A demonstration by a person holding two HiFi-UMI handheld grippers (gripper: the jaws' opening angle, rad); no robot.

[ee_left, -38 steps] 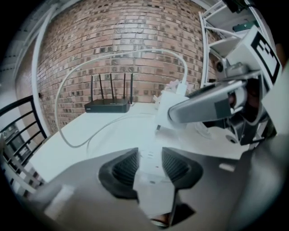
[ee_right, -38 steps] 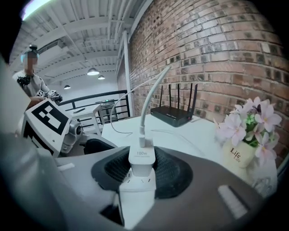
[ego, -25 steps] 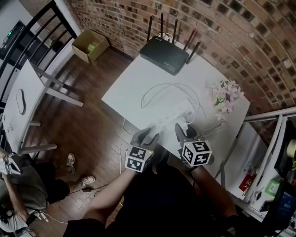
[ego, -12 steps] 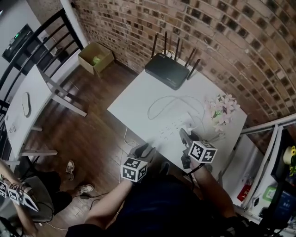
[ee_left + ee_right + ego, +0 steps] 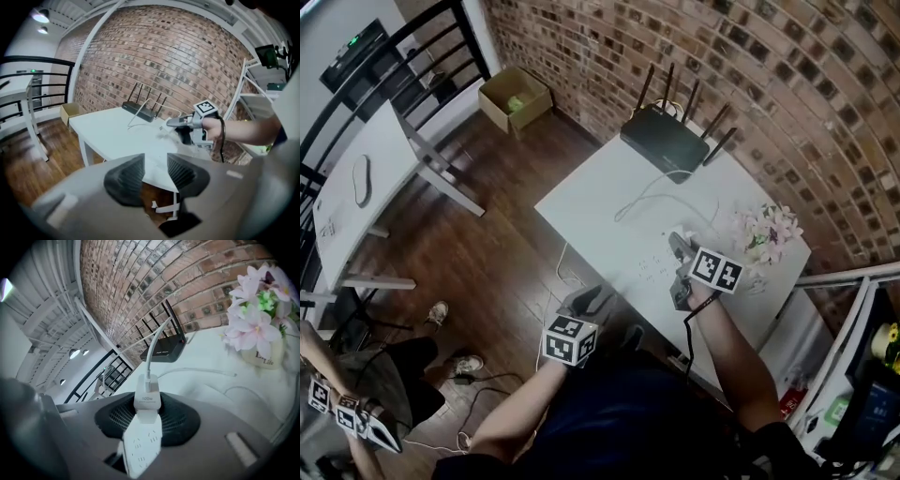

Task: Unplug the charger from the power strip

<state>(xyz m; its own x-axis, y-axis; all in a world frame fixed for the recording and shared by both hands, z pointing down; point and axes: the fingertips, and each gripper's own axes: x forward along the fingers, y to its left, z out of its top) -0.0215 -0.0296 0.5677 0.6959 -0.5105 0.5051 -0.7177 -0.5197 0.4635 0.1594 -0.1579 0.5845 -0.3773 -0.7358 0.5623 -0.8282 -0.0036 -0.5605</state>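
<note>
Right gripper view: my right tool [image 5: 147, 420] clamps the charger [image 5: 147, 399], still plugged into the power strip [image 5: 140, 446], over the counter [image 5: 591, 202].
Left tool [image 5: 154, 166]: empty, jaws apart, just closing slightly, at the counter's near edge.
Remaining: pulling the charger out.

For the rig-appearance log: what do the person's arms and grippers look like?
The left gripper and right gripper are grey, with dark ribbed pads and a white cube of black square markers each. A black cable trails from the right one. Bare forearms, dark top. The left gripper's jaws have just been closing, nothing between them.
</note>
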